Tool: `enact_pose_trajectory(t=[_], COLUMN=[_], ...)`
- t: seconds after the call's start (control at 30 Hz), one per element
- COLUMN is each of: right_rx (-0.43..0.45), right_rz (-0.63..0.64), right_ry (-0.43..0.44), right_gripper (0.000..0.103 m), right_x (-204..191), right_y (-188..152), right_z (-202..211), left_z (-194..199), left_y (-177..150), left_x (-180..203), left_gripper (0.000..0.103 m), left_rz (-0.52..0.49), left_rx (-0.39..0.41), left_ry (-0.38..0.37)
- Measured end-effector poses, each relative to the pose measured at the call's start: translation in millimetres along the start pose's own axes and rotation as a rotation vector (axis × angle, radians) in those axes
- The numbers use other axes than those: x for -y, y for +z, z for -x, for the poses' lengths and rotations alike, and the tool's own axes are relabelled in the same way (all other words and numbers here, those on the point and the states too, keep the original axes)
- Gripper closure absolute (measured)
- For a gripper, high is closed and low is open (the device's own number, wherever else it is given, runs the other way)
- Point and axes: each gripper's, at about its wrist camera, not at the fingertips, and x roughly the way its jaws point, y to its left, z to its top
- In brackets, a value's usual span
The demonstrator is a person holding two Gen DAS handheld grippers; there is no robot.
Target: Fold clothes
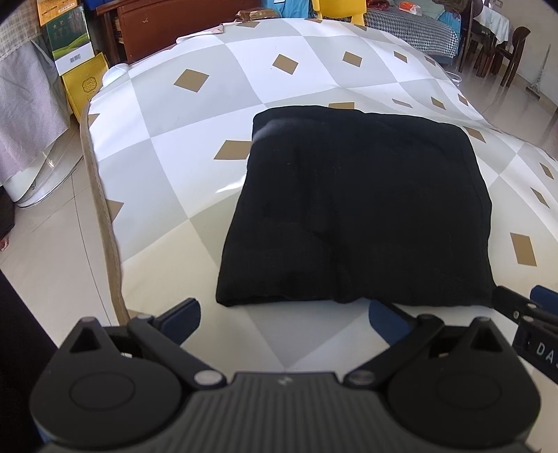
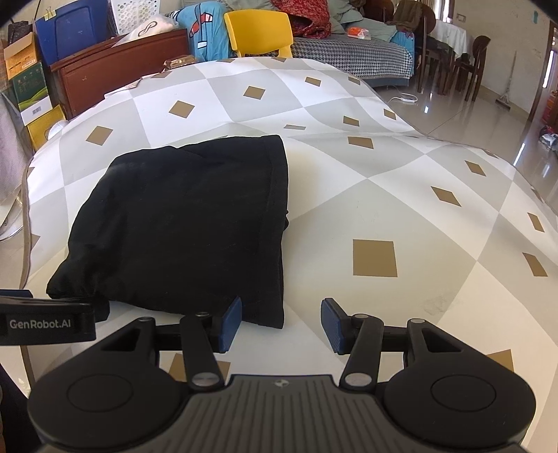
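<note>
A black garment point(image 1: 355, 209) lies folded into a thick rectangle on a table covered with a grey-and-white diamond cloth point(image 1: 209, 104). My left gripper point(image 1: 286, 320) stands open just short of the garment's near edge, with only tablecloth between its blue pads. In the right wrist view the same garment point(image 2: 181, 223) lies to the left. My right gripper point(image 2: 280, 324) is open by the garment's near right corner, its left pad point(image 2: 230, 324) in front of the fabric without pinching it. Each gripper shows at the edge of the other's view: the right gripper point(image 1: 523, 306), the left gripper point(image 2: 45, 320).
Past the table's far end stand a yellow plastic chair point(image 2: 258, 31), a brown wooden cabinet point(image 2: 115, 69) and stacked boxes point(image 1: 69, 45). A sofa with a houndstooth cover point(image 2: 352, 55) and dining chairs point(image 2: 467, 62) are at the back right. Glossy tiled floor point(image 2: 470, 104) surrounds the table.
</note>
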Motion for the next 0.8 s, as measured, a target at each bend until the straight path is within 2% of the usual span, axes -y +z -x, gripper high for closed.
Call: enact_pose_trajectory(t=[0.33, 0.8], right_rx=[-0.011, -0.004], right_rz=[-0.011, 0.001], right_ry=[0.006, 0.021], right_gripper=[0.054, 0.054], right_x=[4, 4], right_y=[-1, -3], right_z=[5, 15], left_z=[10, 18], left_y=[-17, -28], left_x=[16, 22], left_gripper=[0.000, 0.000], left_rz=[-0.057, -0.056], left_rx=[-0.001, -0.016], left_ry=[-0.001, -0.004])
